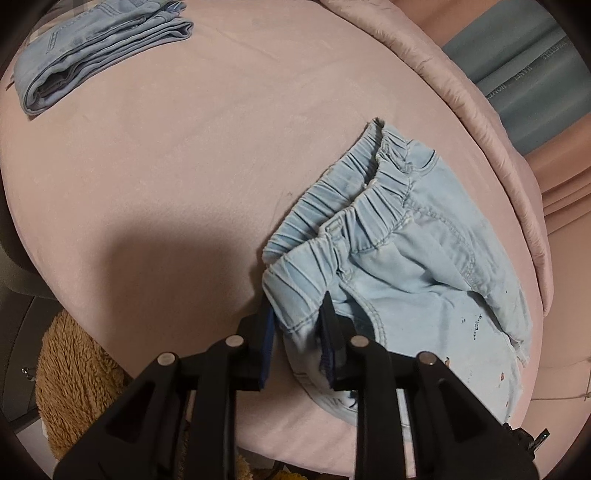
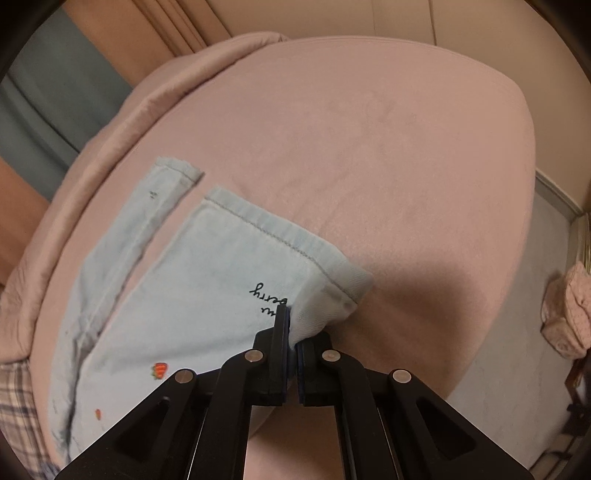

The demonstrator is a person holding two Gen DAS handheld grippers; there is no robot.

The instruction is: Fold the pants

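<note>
Both grippers grasping pants on bed (image 1: 147, 147)
Left gripper (image 1: 297, 314) narrowly parted, seemingly clamping pants (image 1: 406, 266) waistband; right gripper (image 2: 290, 325) clenched on hem corner.

A bedroom in a home. A bed (image 1: 166, 147) with a pink sheet fills both views, a pink quilt (image 1: 461, 85) bunched along its far edge. Peach curtains (image 2: 177, 26) hang behind it. A brown plush toy (image 1: 77, 384) sits beside the bed, and folded jeans (image 1: 96, 48) lie on the sheet.
</note>
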